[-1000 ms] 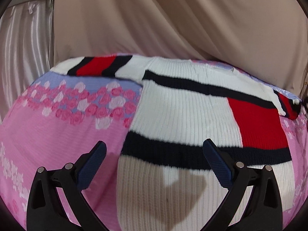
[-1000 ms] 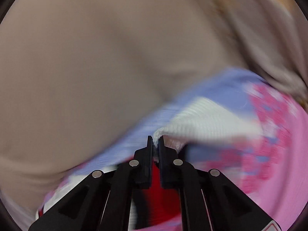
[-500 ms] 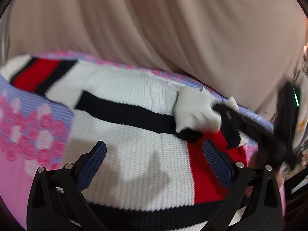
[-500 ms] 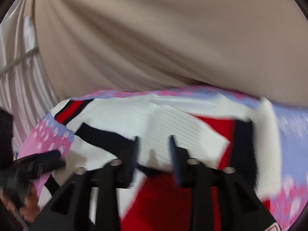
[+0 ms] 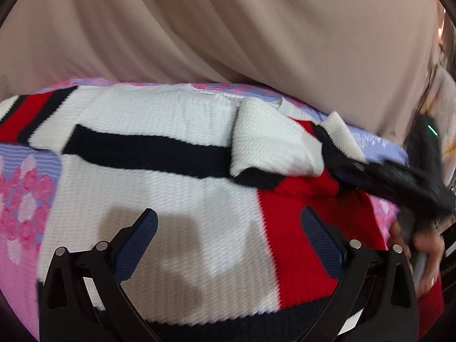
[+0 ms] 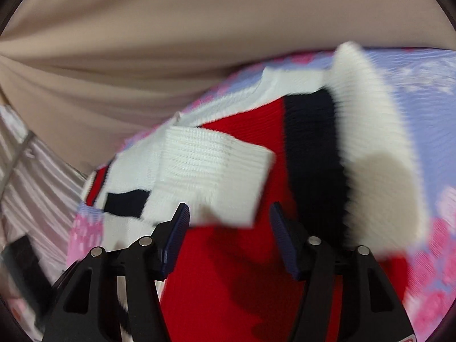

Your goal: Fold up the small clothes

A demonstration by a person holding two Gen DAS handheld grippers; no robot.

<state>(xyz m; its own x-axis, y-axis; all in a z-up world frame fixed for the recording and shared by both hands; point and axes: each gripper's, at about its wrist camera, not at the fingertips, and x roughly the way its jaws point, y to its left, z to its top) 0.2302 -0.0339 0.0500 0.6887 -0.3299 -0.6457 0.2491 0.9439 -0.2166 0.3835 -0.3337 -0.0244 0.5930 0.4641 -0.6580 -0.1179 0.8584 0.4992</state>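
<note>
Left wrist view: the left gripper (image 5: 228, 236) hovers with jaws spread wide and empty over the knit sweater (image 5: 171, 205), which lies flat on the floral sheet (image 5: 25, 188); one sleeve (image 5: 270, 148) is already folded in across the chest, while the other sleeve (image 5: 31, 114) is not yet folded. Right wrist view: the right gripper (image 6: 229, 228) is also spread and holds nothing above the red panel, with the folded cuff (image 6: 211, 176) lying just ahead, so I judge the fold barely begun.

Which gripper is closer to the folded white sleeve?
Right. The right gripper hangs open just below the sleeve, nearly at its edge. The left gripper is open over the sweater's body, farther off.
</note>
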